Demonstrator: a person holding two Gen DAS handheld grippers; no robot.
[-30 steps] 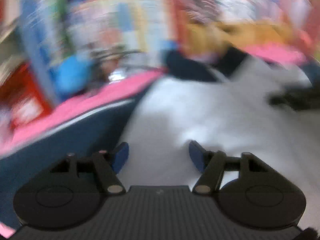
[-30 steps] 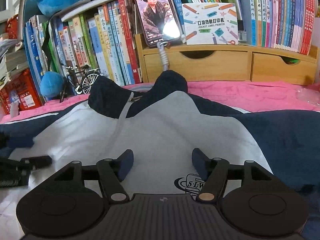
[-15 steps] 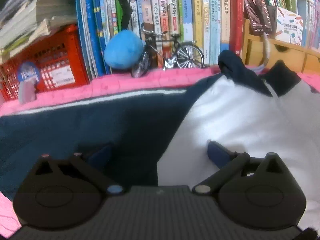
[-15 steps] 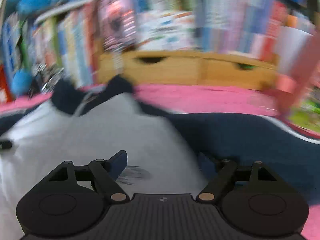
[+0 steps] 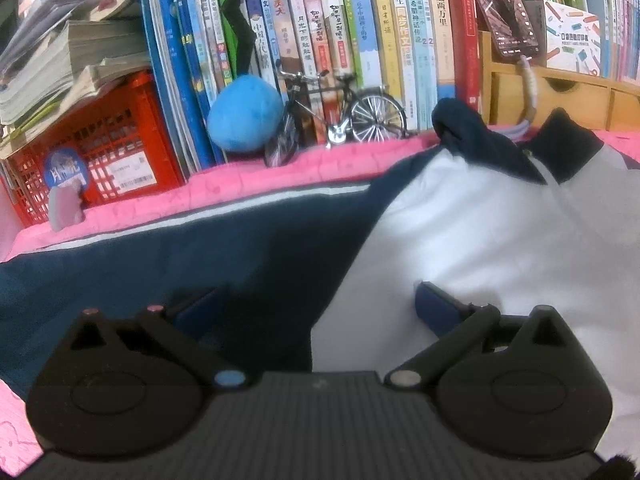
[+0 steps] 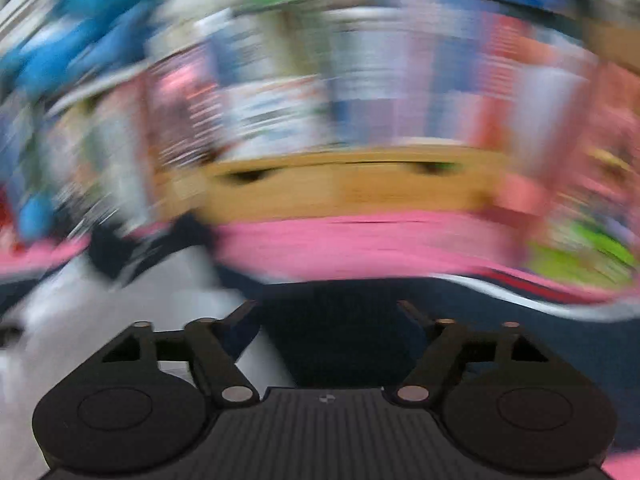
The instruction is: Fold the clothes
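A jacket with a white body (image 5: 500, 240), navy sleeves (image 5: 180, 260) and a navy collar (image 5: 472, 136) lies spread on a pink cover (image 5: 280, 172). My left gripper (image 5: 316, 300) stands wide open just above the seam where the left sleeve meets the white body, with nothing pinched. The right wrist view is motion-blurred. There my right gripper (image 6: 326, 308) hovers over the other navy sleeve (image 6: 500, 332), with the white body (image 6: 100, 320) to its left. Its jaws are closing, with dark fabric lying below the gap and no grip visible.
Behind the cover stands a wall of books, with a red crate (image 5: 112, 140), a blue plush ball (image 5: 246, 114), a model bicycle (image 5: 340, 120) and a phone (image 5: 504, 8) on a stand. A wooden drawer unit (image 6: 348, 184) sits at the back.
The left gripper swung from the white body to the sleeve seam, opened wider, then held still. The right gripper moved right from the white chest onto the navy sleeve.
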